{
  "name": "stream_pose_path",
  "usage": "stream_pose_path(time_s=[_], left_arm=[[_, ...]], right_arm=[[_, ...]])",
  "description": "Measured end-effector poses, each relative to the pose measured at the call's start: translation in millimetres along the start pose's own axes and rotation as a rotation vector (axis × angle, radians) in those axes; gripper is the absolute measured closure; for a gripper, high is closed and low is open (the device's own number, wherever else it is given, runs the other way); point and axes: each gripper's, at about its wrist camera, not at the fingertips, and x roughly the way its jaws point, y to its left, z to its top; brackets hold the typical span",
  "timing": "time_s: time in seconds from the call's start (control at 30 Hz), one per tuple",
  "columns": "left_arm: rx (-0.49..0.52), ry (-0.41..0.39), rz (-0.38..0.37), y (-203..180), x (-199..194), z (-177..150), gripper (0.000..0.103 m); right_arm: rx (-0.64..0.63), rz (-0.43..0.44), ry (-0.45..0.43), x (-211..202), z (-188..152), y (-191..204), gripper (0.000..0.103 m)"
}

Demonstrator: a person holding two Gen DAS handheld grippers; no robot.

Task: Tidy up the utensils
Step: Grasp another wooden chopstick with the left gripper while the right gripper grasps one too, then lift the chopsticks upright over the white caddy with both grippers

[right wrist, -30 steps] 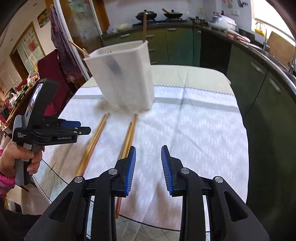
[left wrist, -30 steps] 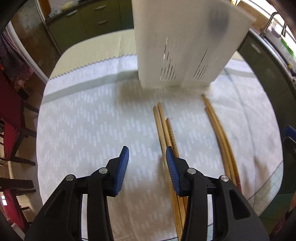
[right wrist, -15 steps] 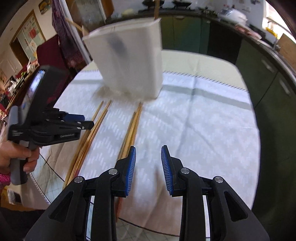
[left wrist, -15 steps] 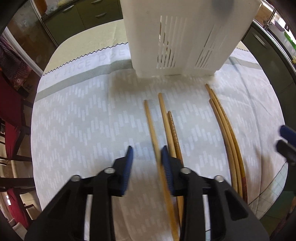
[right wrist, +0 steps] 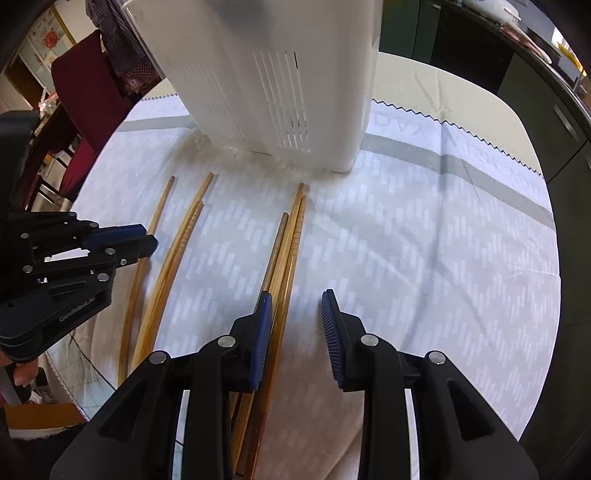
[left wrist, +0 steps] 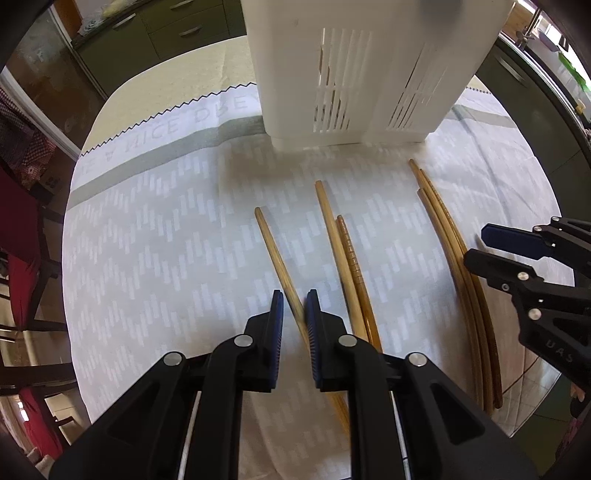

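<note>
Several wooden chopsticks lie on the cloth in front of a white slotted holder (left wrist: pixel 351 74) (right wrist: pixel 277 74). My left gripper (left wrist: pixel 294 321) (right wrist: pixel 147 238) points down over a single chopstick (left wrist: pixel 273 251) that lies apart, left of a pair (left wrist: pixel 343 251). Its jaws are closing with that chopstick between them; a thin gap still shows at the left pad. My right gripper (right wrist: pixel 295 325) (left wrist: pixel 476 245) is open above a bundle of three chopsticks (right wrist: pixel 288 240) (left wrist: pixel 447 236). One of these runs just inside its left pad and none is gripped.
A white patterned cloth (left wrist: pixel 147 258) (right wrist: pixel 424 258) covers the round table. Red chairs (left wrist: pixel 22 266) (right wrist: pixel 81 92) stand on the left. Dark green cabinets (left wrist: pixel 166 26) line the back and the right (right wrist: pixel 554 110). A hand (right wrist: pixel 18 373) holds the left gripper's handle.
The left jaws have narrowed around one chopstick, which now lies apart from the other two. The right gripper has come lower and closer to the holder, over the bundle of three.
</note>
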Motion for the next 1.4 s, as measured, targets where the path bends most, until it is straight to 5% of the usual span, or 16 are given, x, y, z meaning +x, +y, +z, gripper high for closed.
stream_pose_path(time_s=[0.33,0.63,0.77,1.0,1.4], left_arm=[[-0.012,0.027,-0.011,12,-2,-1,0.090],[-0.055,0.066,-0.039,29,1,1,0.090],[-0.044,0.058,-0.021,31,4,7,0.090],[-0.053,0.028,-0.041,25,0,10,0.096],[-0.057,-0.198,-0.075,25,-72,3,0.098]], right_arm=[[-0.034,-0.081,0.041,8,5,10,0.076],[-0.062,-0.079,0.055,18,19,21,0.095],[-0.029,-0.063,0.041,18,23,16,0.096],[0.007,-0.033,-0.061,-14,14,4,0.096],[0.114,0.062,-0.372,-98,-32,-23,0.096]])
